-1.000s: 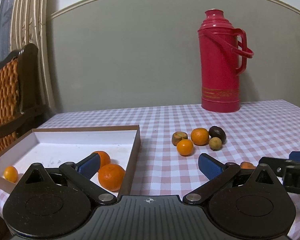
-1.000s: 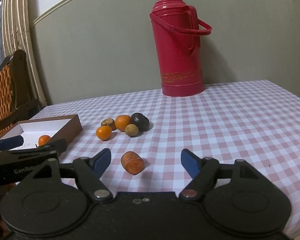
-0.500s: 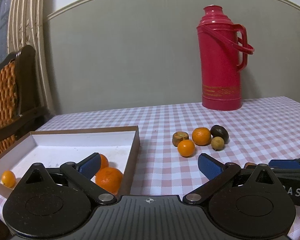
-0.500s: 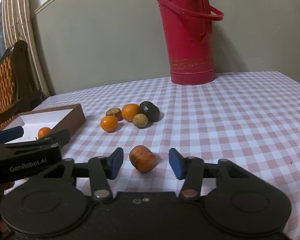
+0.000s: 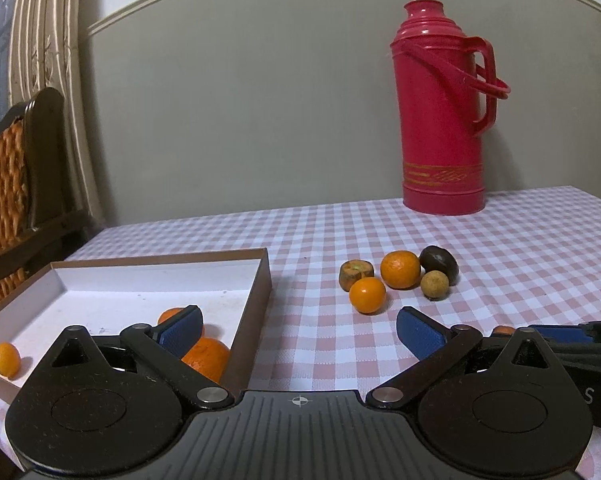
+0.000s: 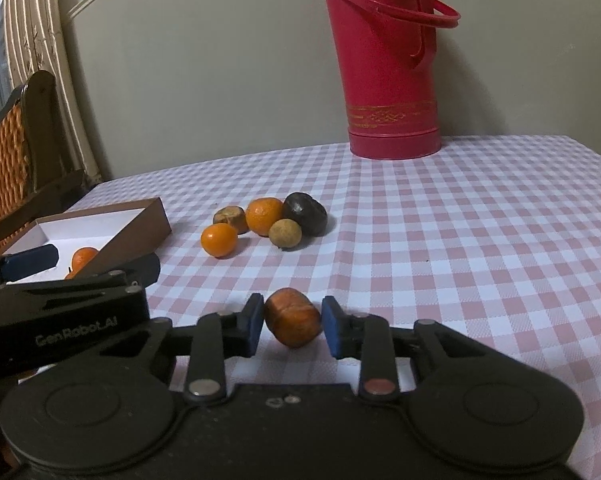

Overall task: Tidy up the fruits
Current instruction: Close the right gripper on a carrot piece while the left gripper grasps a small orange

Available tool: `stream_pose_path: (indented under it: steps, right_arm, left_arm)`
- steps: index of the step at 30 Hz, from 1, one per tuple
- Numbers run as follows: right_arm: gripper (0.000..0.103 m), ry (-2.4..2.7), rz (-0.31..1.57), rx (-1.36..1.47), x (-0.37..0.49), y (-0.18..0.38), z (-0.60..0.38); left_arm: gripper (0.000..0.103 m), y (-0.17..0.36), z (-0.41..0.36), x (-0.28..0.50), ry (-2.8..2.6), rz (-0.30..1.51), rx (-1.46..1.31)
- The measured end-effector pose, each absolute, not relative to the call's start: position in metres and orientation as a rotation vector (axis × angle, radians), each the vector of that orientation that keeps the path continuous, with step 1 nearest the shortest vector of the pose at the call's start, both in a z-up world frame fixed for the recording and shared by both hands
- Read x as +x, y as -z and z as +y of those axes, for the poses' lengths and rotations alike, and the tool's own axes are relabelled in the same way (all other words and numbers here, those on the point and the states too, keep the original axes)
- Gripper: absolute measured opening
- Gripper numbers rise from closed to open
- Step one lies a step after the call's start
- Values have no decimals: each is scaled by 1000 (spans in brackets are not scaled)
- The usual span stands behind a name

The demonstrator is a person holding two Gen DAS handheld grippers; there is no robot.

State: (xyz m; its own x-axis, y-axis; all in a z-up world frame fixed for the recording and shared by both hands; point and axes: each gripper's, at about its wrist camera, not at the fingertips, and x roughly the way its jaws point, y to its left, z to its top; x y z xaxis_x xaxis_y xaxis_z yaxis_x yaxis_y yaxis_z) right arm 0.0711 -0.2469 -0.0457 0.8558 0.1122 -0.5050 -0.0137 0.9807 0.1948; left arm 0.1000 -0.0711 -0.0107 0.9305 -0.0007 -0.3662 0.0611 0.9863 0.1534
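Nearest, my right gripper [image 6: 291, 328] has closed onto the orange fruit [image 6: 292, 317], this side of the fruit cluster [image 6: 265, 224]; I should squeeze gently and lift straight. My left gripper [image 5: 299, 330] gapes empty over the box [image 5: 256, 300] corner, left of the cluster.

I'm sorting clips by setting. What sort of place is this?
Probably a home dining room: a table with a pink checked tablecloth, a red thermos flask against the wall, and a wooden chair with a woven back beside curtains.

Both wrist views sit low over the pink checked tablecloth [image 5: 320, 236], facing the tall red plastic thermos [image 6: 388, 60]; both share it.
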Motion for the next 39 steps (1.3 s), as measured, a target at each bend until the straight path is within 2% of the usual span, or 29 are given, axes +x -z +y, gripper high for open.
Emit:
stream_pose_path:
  steps: [21, 23, 24, 25, 37, 39]
  right_arm:
    - [23, 45, 508, 224, 71, 45, -283]
    - [23, 48, 510, 226, 72, 46, -285]
    - [23, 49, 510, 227, 73, 47, -285]
    - [23, 51, 511, 229, 74, 47, -286]
    - [23, 55, 508, 247, 93, 49, -286]
    - [23, 57, 504, 241, 96, 48, -285]
  left_arm:
    - [103, 16, -96, 111, 122, 397, 170]
    - [97, 17, -98, 117, 121, 410, 170]
    - [88, 18, -99, 120, 118, 420, 175]
    - [84, 19, -100, 125, 120, 436, 174]
    - [82, 25, -104, 156, 147, 493, 133]
    - [78, 26, -106, 163, 155, 505, 127]
